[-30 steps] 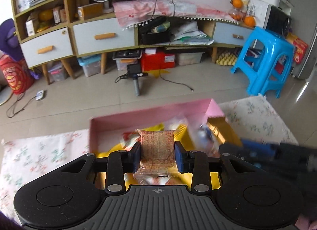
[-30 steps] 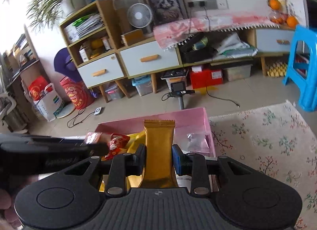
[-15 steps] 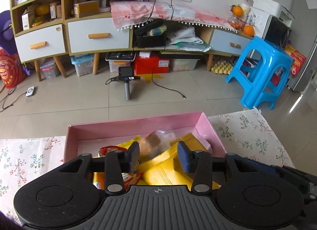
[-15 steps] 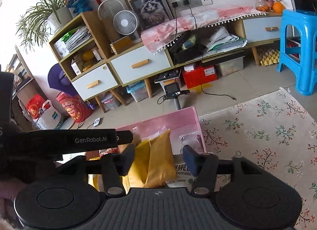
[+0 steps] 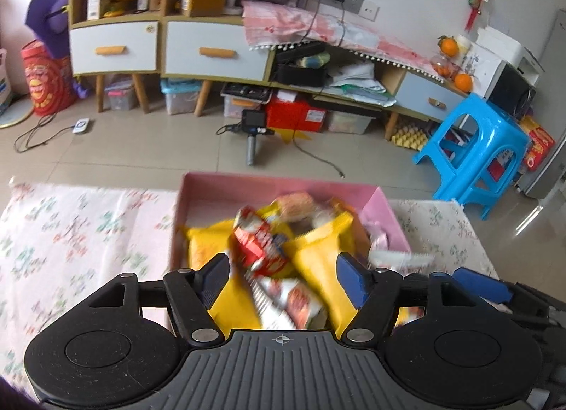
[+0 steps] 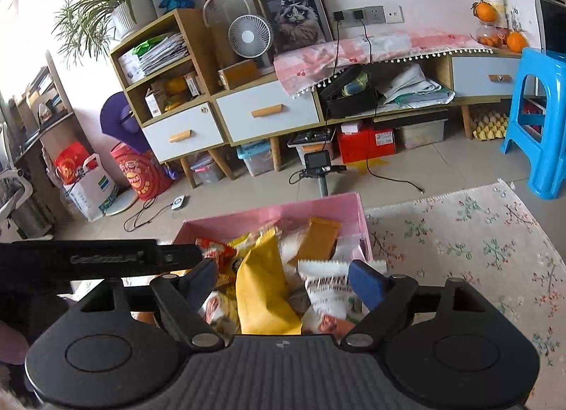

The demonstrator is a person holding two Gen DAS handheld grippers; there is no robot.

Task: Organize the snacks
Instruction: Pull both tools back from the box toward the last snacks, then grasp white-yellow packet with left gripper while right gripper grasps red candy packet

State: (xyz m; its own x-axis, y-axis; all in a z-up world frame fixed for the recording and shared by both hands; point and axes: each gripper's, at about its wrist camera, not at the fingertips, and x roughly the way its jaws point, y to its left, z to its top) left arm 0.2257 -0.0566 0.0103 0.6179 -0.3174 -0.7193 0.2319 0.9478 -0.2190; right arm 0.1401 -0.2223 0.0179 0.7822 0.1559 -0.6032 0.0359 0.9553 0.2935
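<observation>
Our left hand-held gripper (image 5: pixel 281 277) hangs over the shallow pink cardboard box (image 5: pixel 212 185) on the floral-clothed desk (image 5: pixel 70 233), its jaws opening, gripping nothing. Below it, at six o'clock in the box, lie a crinkly red-and-white foil snack packet (image 5: pixel 260 245) and a soft yellow plastic snack pouch (image 5: pixel 318 261). Our right hand-held gripper (image 6: pixel 283 279) is likewise opening and empty above a flat gold foil sachet (image 6: pixel 316 240) at one o'clock. We judge these light, slippery and crushable; best pinched at a sealed edge.
</observation>
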